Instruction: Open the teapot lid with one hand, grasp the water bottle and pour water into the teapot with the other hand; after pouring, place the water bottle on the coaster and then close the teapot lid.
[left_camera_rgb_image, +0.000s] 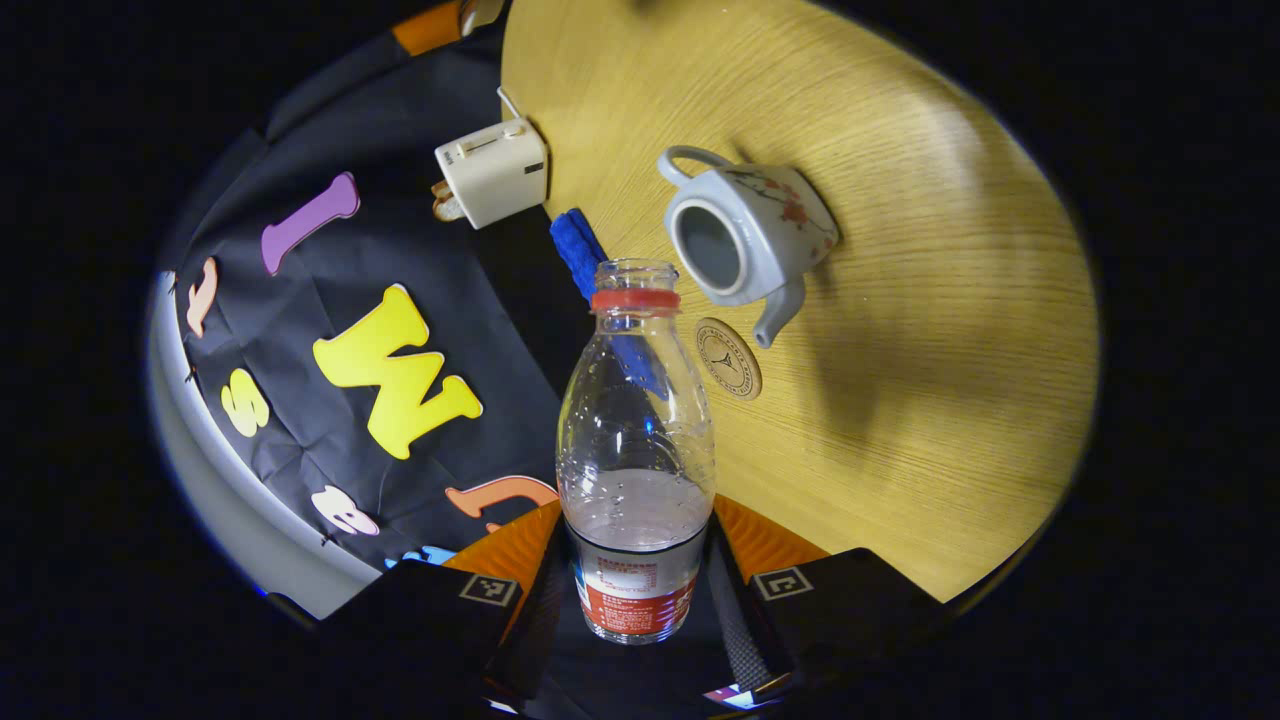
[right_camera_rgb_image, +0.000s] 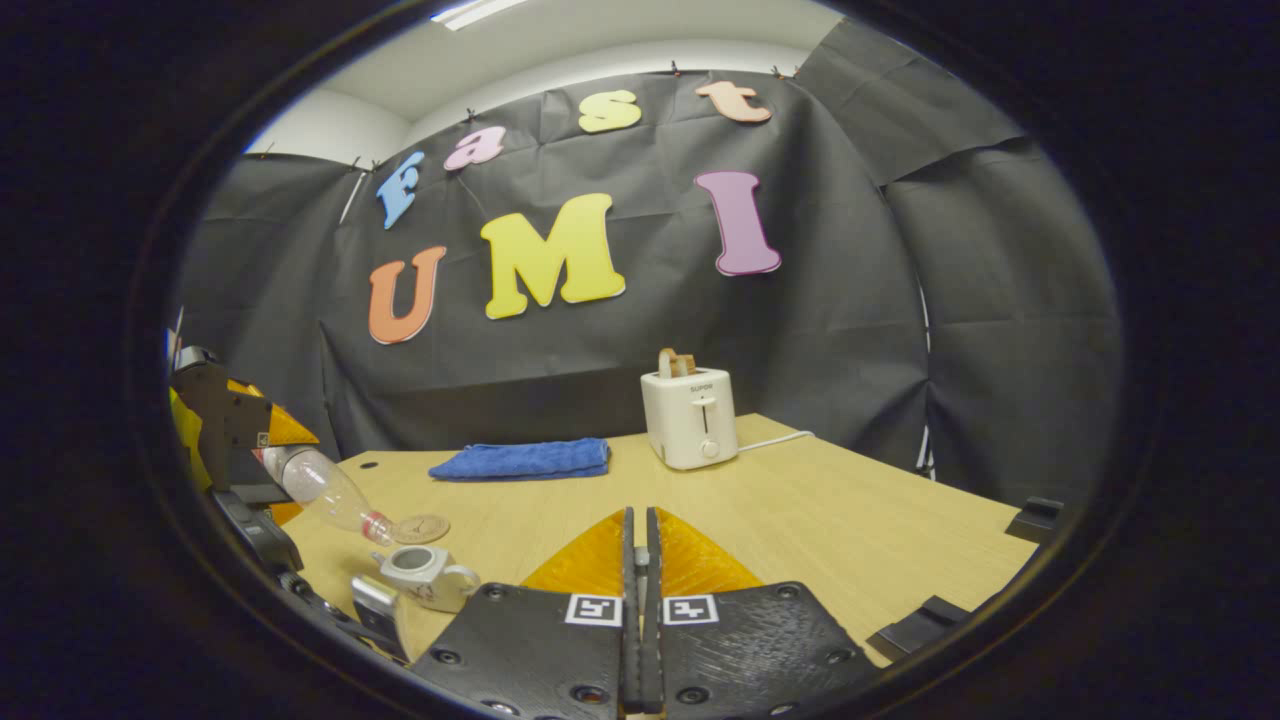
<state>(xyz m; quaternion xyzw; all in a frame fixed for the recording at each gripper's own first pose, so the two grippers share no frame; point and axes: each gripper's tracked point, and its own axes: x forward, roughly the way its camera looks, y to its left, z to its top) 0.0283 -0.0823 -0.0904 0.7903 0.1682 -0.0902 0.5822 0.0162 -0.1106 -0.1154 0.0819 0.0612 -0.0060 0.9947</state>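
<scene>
In the left gripper view, the left gripper (left_camera_rgb_image: 635, 590) has its two ribbed fingers (left_camera_rgb_image: 535, 610) pressed on either side of the labelled lower part of the water bottle (left_camera_rgb_image: 635, 470), gripping it. The bottle is clear, ribbed plastic with a red neck ring and no cap; a little water lies in its lower part. It is tipped over the counter (left_camera_rgb_image: 900, 420), a pale surface with a fine wood grain.

Taking the teapot (left_camera_rgb_image: 745, 230) as the landmark: it is a squat, glazed grey-white pot with a small flower pattern, a looped handle and a short curved spout, and it stands on the counter beyond the bottle's mouth with its round opening uncovered. The coaster (left_camera_rgb_image: 728, 358), a flat round disc with a stamped ring pattern, lies just beside the teapot's spout, between pot and bottle. A folded blue cloth (left_camera_rgb_image: 578, 245) of nubbly towelling lies on the side of the teapot's handle, partly behind the bottle's neck. Farther past it at the counter's edge stands a boxy cream toaster (left_camera_rgb_image: 492, 172) with bread in its slot.

In the right gripper view, the right gripper (right_camera_rgb_image: 640, 590) has its fingers closed together, with a small item caught between them that cannot be made out. The teapot sits low at the left there, the bottle's mouth tilted down just above it.
</scene>
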